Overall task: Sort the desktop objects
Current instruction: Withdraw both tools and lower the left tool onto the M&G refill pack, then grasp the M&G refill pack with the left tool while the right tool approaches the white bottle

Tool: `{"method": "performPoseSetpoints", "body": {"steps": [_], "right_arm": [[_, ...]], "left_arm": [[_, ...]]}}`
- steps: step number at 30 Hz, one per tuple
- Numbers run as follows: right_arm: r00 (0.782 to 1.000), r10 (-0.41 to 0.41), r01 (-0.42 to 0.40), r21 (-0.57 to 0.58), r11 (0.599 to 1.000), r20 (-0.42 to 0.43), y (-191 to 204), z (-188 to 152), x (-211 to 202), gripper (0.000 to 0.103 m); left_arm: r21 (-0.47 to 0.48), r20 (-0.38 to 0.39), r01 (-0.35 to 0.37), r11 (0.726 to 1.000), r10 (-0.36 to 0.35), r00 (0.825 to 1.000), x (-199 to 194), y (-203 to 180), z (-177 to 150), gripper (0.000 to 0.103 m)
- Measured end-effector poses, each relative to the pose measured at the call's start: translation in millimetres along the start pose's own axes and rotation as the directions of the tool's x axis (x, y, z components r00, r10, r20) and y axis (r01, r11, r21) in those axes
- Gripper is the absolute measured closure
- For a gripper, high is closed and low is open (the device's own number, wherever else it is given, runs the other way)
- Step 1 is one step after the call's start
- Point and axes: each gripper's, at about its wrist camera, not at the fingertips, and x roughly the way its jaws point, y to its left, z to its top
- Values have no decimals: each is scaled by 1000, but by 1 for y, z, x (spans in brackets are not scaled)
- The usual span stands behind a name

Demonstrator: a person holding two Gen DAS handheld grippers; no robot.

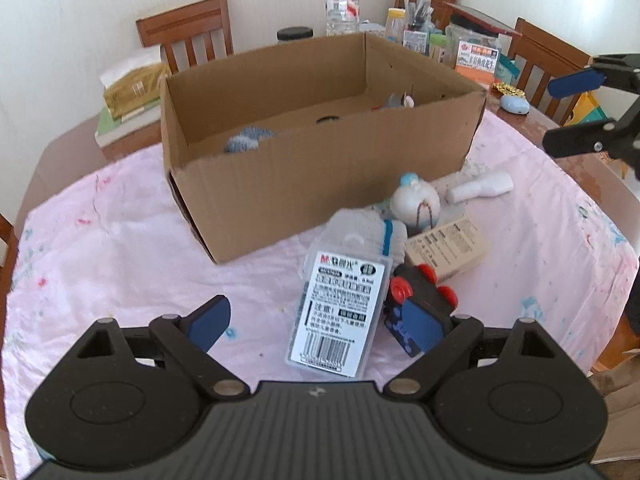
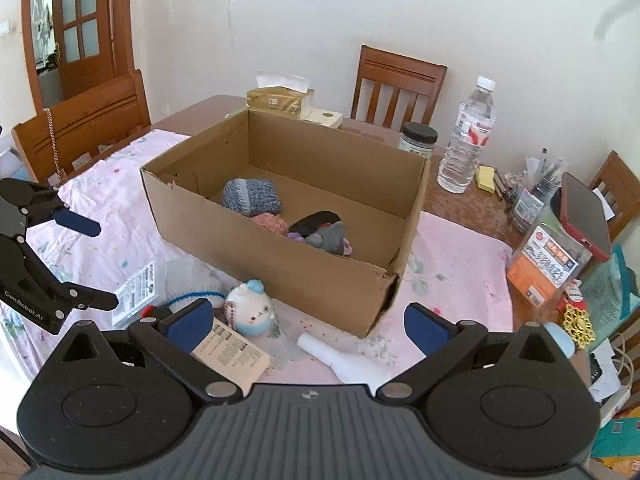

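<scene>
Left gripper point(image 1: 322, 322): jaws spread wide, nothing pinched; it hangs just above the clear case, whose lower part lies between the blue pads point(image 1: 210, 322); the right pad sits over the toy car.
Right gripper point(image 2: 308, 322): jaws spread wide, empty; it points down at the table in front of the box, above the white bottle and the carton.
Box point(image 2: 280, 264): open cardboard box at mid-table on the pink cloth point(image 1: 120, 248); it holds a blue knitted pouch point(image 2: 252, 196), a pink knitted piece, a dark oval item and a grey soft item.
Case point(image 1: 340, 304): flat clear plastic case with a printed barcode label, lying on the cloth in front of the box.
Car point(image 1: 424, 292): black toy car with red wheels, just right of the case, touching it.
Carton point(image 1: 448, 246): small beige carton, behind the car.
Plush point(image 2: 252, 308): small white plush with a blue cap, near the box's front wall.
White bottle point(image 2: 348, 360): lying on its side on the cloth, near the box's corner.
Knit point(image 1: 360, 228): white knitted item with blue trim, partly under the case's top end.
Background: water bottle point(image 2: 468, 140), dark-lidded jar, tissue pack and pen cup stand behind and beside the box.
</scene>
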Motion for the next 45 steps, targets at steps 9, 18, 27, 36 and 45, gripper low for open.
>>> {"method": "performPoseSetpoints", "body": {"steps": [9,18,27,36,45], "right_arm": [[999,-24,25,15,1000,-26,-1,-7,0,0],[999,-25,27,31,999,-41,-2,-11,2,0],[992,19,-8,84,996,-123,-5,-29,25,0],[981,-14,53,196,979,-195,-24,-44,53,0],[965,-34,100,249,963,-258,-30,-45,82,0]], "left_arm": [[12,-44,22,1000,-21,999,21,1,-8,28],[52,-43,42,998,-40,998,28,-3,-5,37],[94,-50,56,994,-52,997,38,-6,-2,46],[91,-54,70,993,-65,996,44,-4,-1,47],[76,-65,79,994,-74,995,42,-2,2,47]]}}
